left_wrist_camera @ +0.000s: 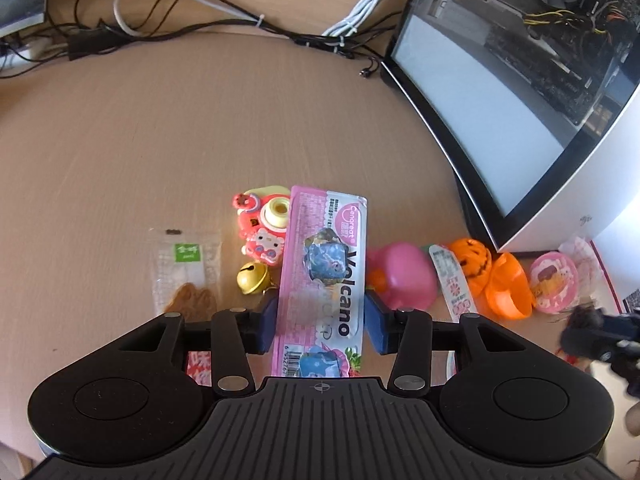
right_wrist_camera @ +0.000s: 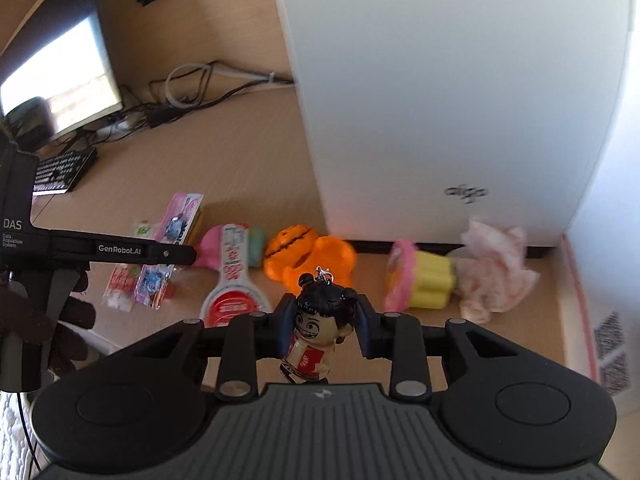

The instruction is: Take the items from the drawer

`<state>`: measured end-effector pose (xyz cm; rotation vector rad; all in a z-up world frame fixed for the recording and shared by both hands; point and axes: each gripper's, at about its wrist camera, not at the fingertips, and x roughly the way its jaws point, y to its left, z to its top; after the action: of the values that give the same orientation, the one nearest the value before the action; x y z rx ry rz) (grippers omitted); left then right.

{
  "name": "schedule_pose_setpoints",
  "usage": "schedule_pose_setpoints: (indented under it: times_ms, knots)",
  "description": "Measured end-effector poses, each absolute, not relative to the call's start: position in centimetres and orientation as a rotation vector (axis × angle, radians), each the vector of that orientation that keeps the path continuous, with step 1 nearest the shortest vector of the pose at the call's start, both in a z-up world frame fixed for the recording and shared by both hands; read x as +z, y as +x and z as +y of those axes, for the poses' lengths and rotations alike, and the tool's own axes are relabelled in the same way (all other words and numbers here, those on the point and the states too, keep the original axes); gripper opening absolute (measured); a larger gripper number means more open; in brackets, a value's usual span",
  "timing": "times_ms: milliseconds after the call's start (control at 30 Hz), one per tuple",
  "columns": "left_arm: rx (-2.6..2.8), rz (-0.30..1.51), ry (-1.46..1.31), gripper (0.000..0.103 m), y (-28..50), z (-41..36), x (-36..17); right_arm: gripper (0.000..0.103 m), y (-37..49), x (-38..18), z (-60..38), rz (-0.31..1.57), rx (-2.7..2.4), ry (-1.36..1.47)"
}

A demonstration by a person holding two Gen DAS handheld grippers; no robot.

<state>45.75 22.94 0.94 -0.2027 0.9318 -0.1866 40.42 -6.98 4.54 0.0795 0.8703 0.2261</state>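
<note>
My left gripper (left_wrist_camera: pixel 320 322) is shut on a long pink "Volcano" packet (left_wrist_camera: pixel 324 264), its blue pads pressing both long edges just above the wooden desk (left_wrist_camera: pixel 160 140). Beside the packet lie a red and yellow toy camera (left_wrist_camera: pixel 264 220), a gold bell (left_wrist_camera: pixel 252 278), a clear snack sachet (left_wrist_camera: pixel 186 276), a pink toy (left_wrist_camera: pixel 404 276) and an orange pumpkin toy (left_wrist_camera: pixel 480 268). My right gripper (right_wrist_camera: pixel 324 324) is shut on a small black-haired figurine keychain (right_wrist_camera: pixel 320 328), held above the desk in front of the pumpkin toy (right_wrist_camera: pixel 308 256). No drawer shows in either view.
A white computer case (right_wrist_camera: pixel 440 100) with a glass side (left_wrist_camera: pixel 520 80) stands close behind the toys. Cables (left_wrist_camera: pixel 200 28) run along the back of the desk. A monitor (right_wrist_camera: pixel 60 80) and keyboard (right_wrist_camera: pixel 60 172) sit far left. A pink cloth (right_wrist_camera: pixel 496 272) and yellow toy (right_wrist_camera: pixel 432 284) lie by the case.
</note>
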Motion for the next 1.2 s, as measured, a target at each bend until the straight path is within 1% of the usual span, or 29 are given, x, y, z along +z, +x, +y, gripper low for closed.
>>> schedule_pose_setpoints:
  times_ms: [133,267,400,533,600,633,667,767,1000,1200]
  knots:
    - [-0.197,0.933,-0.205,0.048,45.1,23.2,1.6,0.030,41.2,3.9,-5.0,0.891,0.282,0.042]
    - [-0.189,0.902,-0.227,0.048,44.3,23.9,2.6,0.030,43.1,3.3,-3.5,0.872,0.308,-0.010]
    - [-0.186,0.871,-0.259,0.048,42.9,24.8,3.5,0.030,44.6,2.1,-2.0,0.816,0.320,-0.114]
    - [-0.180,0.847,-0.278,0.048,41.1,25.7,4.2,0.030,45.2,1.9,-1.1,0.743,0.329,-0.149]
    - [-0.174,0.838,-0.290,0.048,40.3,26.1,4.4,0.032,45.0,2.1,-1.5,0.727,0.319,-0.123]
    - [-0.168,0.835,-0.293,0.048,40.0,26.3,4.5,0.036,44.9,2.3,-1.5,0.718,0.309,-0.115]
    - [-0.165,0.833,-0.295,0.048,39.7,26.4,4.5,0.042,44.7,2.6,-1.5,0.702,0.302,-0.108]
    - [-0.155,0.836,-0.302,0.048,39.1,26.8,4.4,0.052,43.6,3.9,-2.1,0.655,0.278,-0.081]
    - [-0.171,0.830,-0.299,0.048,35.9,26.8,4.7,0.056,40.2,6.7,-5.0,0.608,0.202,0.013]
    - [-0.190,0.794,-0.254,0.048,30.5,26.2,5.2,0.057,34.0,8.3,-7.8,0.606,0.101,0.121]
